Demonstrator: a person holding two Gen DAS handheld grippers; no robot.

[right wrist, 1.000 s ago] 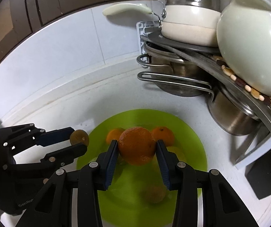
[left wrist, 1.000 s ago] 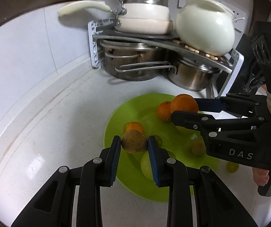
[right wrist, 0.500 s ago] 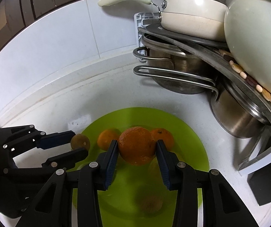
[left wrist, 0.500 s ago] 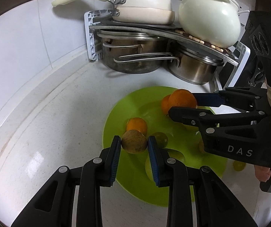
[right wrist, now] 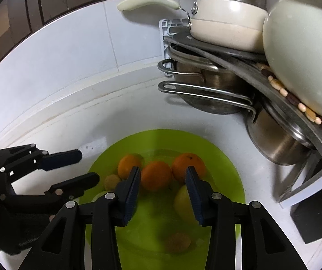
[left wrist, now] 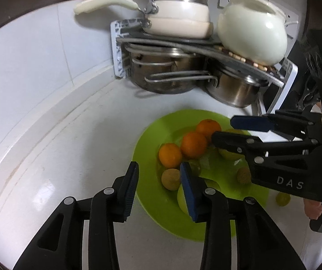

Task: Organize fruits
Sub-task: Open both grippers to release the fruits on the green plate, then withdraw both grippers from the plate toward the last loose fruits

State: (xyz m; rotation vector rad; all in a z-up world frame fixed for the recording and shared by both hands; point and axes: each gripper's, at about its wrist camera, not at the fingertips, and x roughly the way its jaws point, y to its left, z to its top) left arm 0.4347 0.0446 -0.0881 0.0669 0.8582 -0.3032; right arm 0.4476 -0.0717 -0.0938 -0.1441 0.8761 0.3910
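A lime-green plate (left wrist: pixel 208 231) (right wrist: pixel 217 146) lies on the white counter and holds three oranges (left wrist: pixel 193 144) (right wrist: pixel 156 175), a brownish round fruit (left wrist: pixel 170 178) (right wrist: pixel 112 181), another brown fruit (left wrist: pixel 243 175) (right wrist: pixel 179 243) and pale green-yellow fruit (right wrist: pixel 182 204). My left gripper (left wrist: pixel 158 182) is open and empty at the plate's left edge, beside the brownish fruit. My right gripper (right wrist: pixel 163 186) is open and empty just above the middle orange; it also shows in the left wrist view (left wrist: pixel 230 130).
A dish rack (left wrist: pixel 120 51) with steel pots (left wrist: pixel 167 74), a cream saucepan (left wrist: pixel 179 20) and a white pot (left wrist: pixel 251 38) stands behind the plate. A small green fruit (left wrist: pixel 282 199) lies on the counter right of the plate. A dark box (right wrist: pixel 316 220) sits at right.
Both grippers have opened. The left one let go of the brownish fruit and the right one let go of the orange; both fruits now rest on the plate.
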